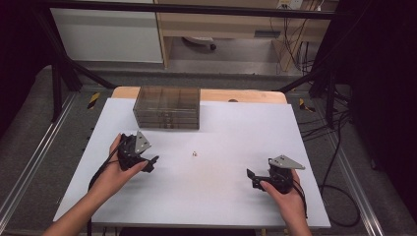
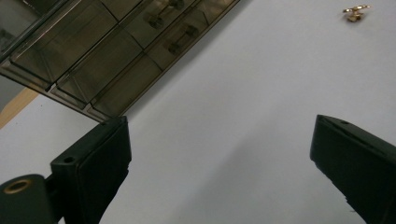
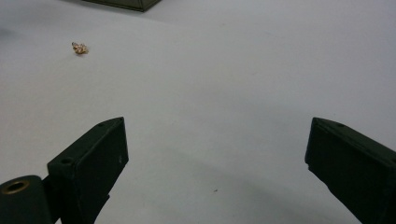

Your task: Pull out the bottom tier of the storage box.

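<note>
Smoky drawer cabinet [image 1: 167, 107], drawers shut, contents apparently indiscernible.

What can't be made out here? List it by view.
- Small gold object: too small in the high view to identify; in the left gripper view it sits blurred near the top edge.
- Drawer cabinet: smoky tinted fronts hide the contents; cut off by the top edge in the right gripper view.

Both grippers resting low, jaws spread wide.

The left gripper [image 1: 153, 161] is sitting at the frame's left of centre, gripped by the left hand [image 1: 114, 172]; the right gripper [image 1: 251, 176] is sitting lower right, gripped by the right hand [image 1: 285, 194]. Forearms are entering from the bottom edge.
</note>
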A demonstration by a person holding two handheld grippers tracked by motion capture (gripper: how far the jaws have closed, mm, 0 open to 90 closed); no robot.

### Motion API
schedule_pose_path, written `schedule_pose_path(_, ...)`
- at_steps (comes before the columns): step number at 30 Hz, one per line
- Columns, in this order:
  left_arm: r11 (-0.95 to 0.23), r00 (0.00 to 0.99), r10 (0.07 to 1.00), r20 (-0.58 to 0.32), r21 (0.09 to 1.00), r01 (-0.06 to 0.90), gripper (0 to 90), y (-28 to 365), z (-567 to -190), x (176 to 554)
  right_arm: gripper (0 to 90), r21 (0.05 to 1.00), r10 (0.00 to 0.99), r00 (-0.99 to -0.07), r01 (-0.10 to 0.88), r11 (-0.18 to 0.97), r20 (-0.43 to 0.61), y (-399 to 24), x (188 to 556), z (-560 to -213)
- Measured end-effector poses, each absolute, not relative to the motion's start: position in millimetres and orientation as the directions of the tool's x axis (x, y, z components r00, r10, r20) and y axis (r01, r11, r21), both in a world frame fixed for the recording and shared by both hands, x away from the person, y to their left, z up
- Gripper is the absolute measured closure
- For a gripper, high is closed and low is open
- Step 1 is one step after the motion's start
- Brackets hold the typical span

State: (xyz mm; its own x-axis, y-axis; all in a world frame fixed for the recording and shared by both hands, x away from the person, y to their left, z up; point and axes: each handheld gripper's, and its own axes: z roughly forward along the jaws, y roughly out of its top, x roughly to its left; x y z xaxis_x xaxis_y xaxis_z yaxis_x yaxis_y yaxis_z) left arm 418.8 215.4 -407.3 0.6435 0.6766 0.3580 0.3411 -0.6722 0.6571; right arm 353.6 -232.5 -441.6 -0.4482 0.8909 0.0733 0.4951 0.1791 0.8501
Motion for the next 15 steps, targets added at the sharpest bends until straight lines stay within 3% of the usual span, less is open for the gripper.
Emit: schedule_pose_path(15, -0.739, 0.685, 0.596, 0.420, 0.621, 0.262, 6.3, 200.8, -408.6, 440.8, 6.3, 0.846, 0.890, -0.450, 0.502, 0.180, 0.077, -232.6, 353.7, -441.3)
